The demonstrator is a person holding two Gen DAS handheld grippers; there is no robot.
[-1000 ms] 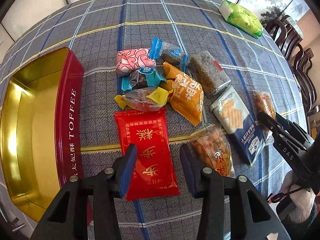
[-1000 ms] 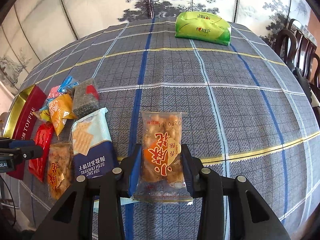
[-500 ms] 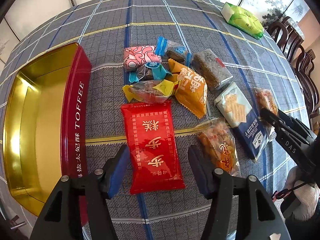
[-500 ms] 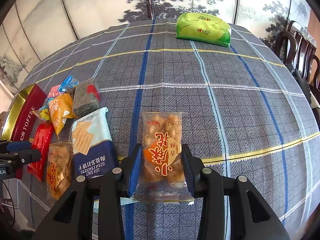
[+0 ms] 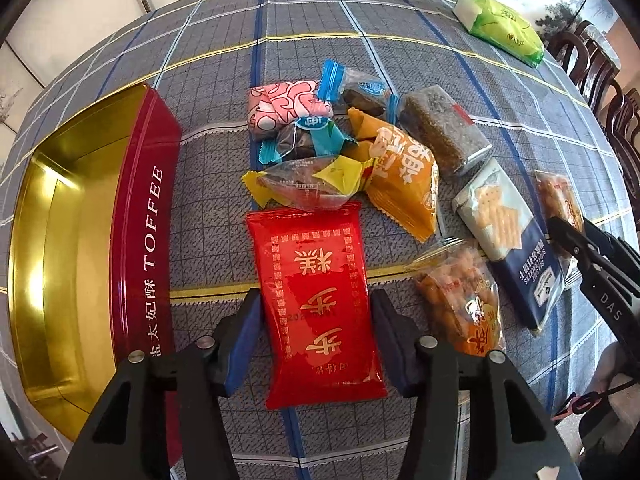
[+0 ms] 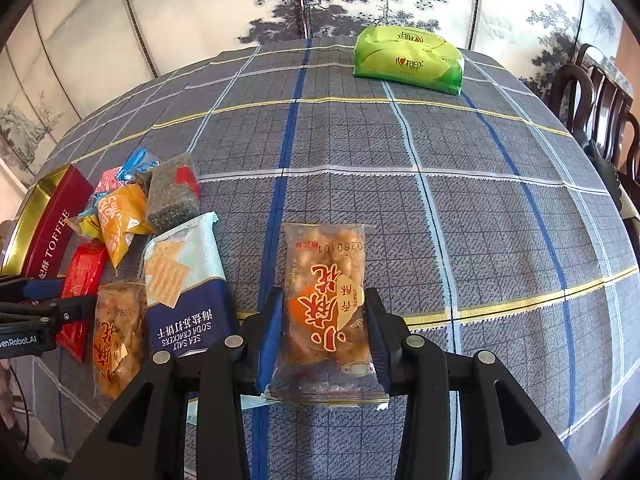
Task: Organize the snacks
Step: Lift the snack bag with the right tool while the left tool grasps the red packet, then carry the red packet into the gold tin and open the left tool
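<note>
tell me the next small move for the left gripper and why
Probably finish closing the left gripper on the red snack packet. Its jaws are closing with the packet lying flat between them on the tablecloth, and the pads do not look pressed on it yet. The open gold-lined toffee tin sits right beside it, so a firm grip likely comes before lifting it over.

A grey plaid tablecloth point(image 6: 460, 200) covers the bench. Dark wooden chairs point(image 6: 600, 96) stand at the right edge of the frame. A painted folding screen point(image 6: 200, 12) with trees fills the upper background.
</note>
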